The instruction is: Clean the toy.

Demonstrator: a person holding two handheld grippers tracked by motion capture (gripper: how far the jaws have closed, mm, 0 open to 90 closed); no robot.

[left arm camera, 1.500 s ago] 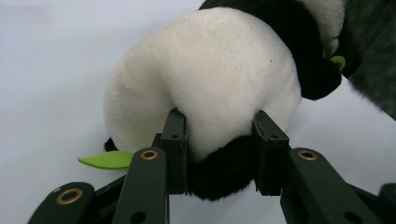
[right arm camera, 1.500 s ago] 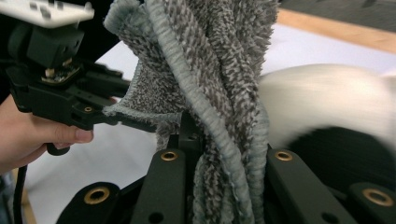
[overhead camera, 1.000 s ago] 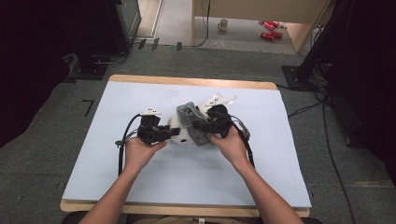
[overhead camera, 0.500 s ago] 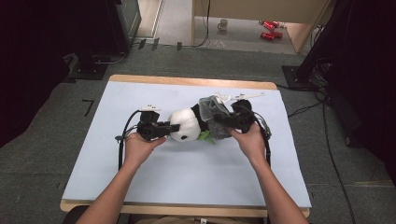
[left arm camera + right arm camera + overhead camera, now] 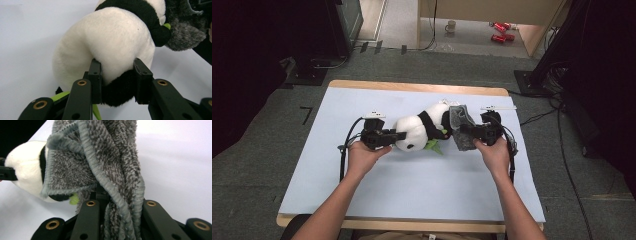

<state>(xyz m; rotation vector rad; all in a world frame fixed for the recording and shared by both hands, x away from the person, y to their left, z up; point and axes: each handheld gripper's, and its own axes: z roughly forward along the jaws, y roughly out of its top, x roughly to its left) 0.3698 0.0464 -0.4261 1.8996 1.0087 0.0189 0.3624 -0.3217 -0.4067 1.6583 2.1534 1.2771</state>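
With the left gripper (image 5: 398, 135) clamped on the plush panda (image 5: 419, 130) and the right gripper (image 5: 463, 131) pinching the grey cloth (image 5: 460, 127), wiping goes best with the panda held firm.

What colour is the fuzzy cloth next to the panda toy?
Grey, mottled light and dark. The fuzzy towel-like cloth shows best in the right gripper view.

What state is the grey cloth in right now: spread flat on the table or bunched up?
Bunched up. The grey cloth hangs in folds, pinched in the right tool, beside the panda toy.
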